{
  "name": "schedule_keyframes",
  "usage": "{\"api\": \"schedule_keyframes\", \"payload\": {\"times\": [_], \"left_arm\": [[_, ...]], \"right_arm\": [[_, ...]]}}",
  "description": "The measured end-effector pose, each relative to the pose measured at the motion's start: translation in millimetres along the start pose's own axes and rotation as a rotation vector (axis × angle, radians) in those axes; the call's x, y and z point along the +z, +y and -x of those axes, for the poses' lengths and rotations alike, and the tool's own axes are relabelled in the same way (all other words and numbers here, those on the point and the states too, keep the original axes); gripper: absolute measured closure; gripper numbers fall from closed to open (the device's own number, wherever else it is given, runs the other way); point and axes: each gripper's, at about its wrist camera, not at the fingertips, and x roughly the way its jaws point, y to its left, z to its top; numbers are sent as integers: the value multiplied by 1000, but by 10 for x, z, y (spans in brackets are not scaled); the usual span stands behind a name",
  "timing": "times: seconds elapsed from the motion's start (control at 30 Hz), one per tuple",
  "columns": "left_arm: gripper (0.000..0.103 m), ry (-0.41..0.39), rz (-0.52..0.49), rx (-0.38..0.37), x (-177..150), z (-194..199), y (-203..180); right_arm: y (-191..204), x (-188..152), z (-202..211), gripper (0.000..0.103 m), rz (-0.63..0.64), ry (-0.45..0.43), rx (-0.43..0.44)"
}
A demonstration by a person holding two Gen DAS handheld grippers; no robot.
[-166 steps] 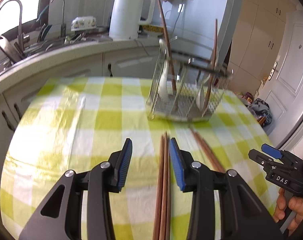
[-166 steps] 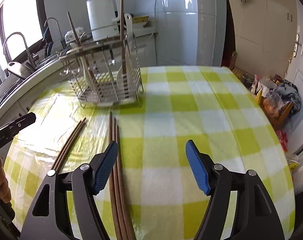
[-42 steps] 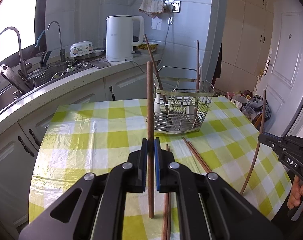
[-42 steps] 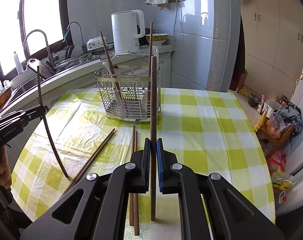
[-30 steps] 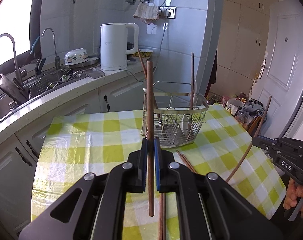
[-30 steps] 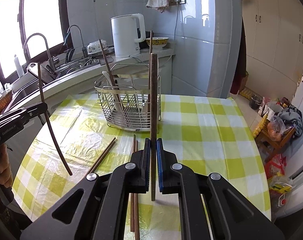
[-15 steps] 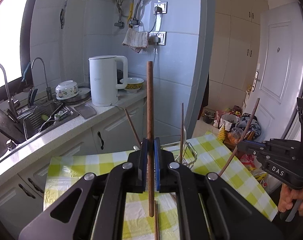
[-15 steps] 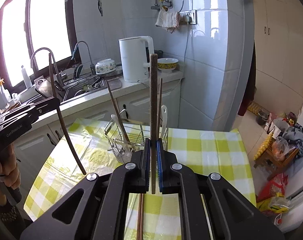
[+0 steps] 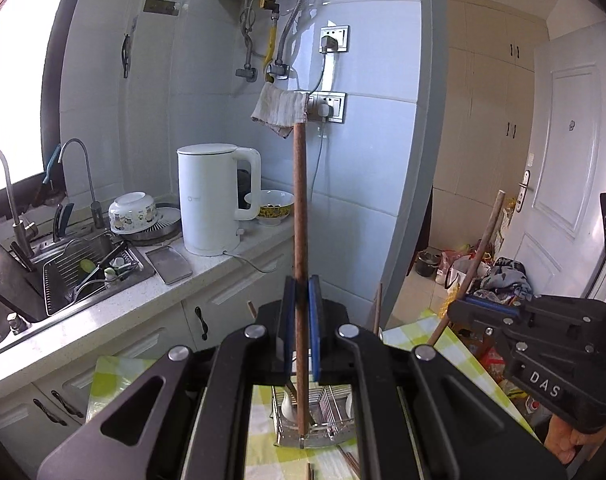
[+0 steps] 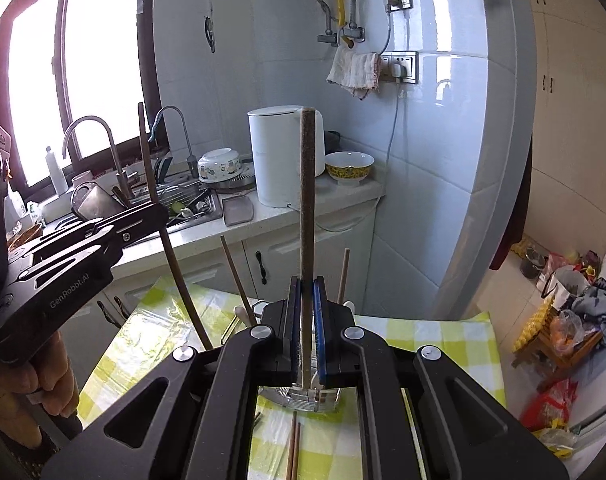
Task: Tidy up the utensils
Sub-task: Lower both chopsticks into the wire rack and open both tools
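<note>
My left gripper point(image 9: 302, 304) is shut on a brown chopstick point(image 9: 300, 216) held upright; its lower tip hangs over the wire utensil rack point(image 9: 323, 426) on the checked table. My right gripper point(image 10: 305, 304) is shut on another brown chopstick point(image 10: 307, 208), also upright, above the same rack point(image 10: 311, 398). Each gripper shows in the other view, the right one point(image 9: 455, 312) with its chopstick tilted, the left one point(image 10: 159, 216) likewise. Chopsticks point(image 10: 231, 264) stand in the rack. Loose chopsticks point(image 10: 293, 448) lie on the tablecloth below.
A white kettle point(image 9: 211, 200), bowls point(image 9: 273, 202) and a sink with dishes point(image 9: 87, 268) line the counter behind the table. A tiled pillar point(image 9: 383, 160) stands behind the rack. Bags and clutter point(image 10: 575, 312) lie on the floor at right.
Both grippers have risen and moved forward with their chopsticks, so the rack now sits low between the fingers. Both stay shut.
</note>
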Motion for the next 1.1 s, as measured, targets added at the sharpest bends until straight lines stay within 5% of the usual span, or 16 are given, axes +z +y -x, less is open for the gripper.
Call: {"api": "schedule_keyframes", "payload": {"times": [0.53,0.97,1.1], "left_arm": [[97,59,85,19,-382,-742,112],[96,198,170,6,-870,-1110,188],[84,211,166,26,-917,-1133,227]], "right_arm": [[-4,-206,-670,95,-13,99,3],[30,-536,-998,95,5,220,20],[25,-553,-1072,95,0,236,11]]}}
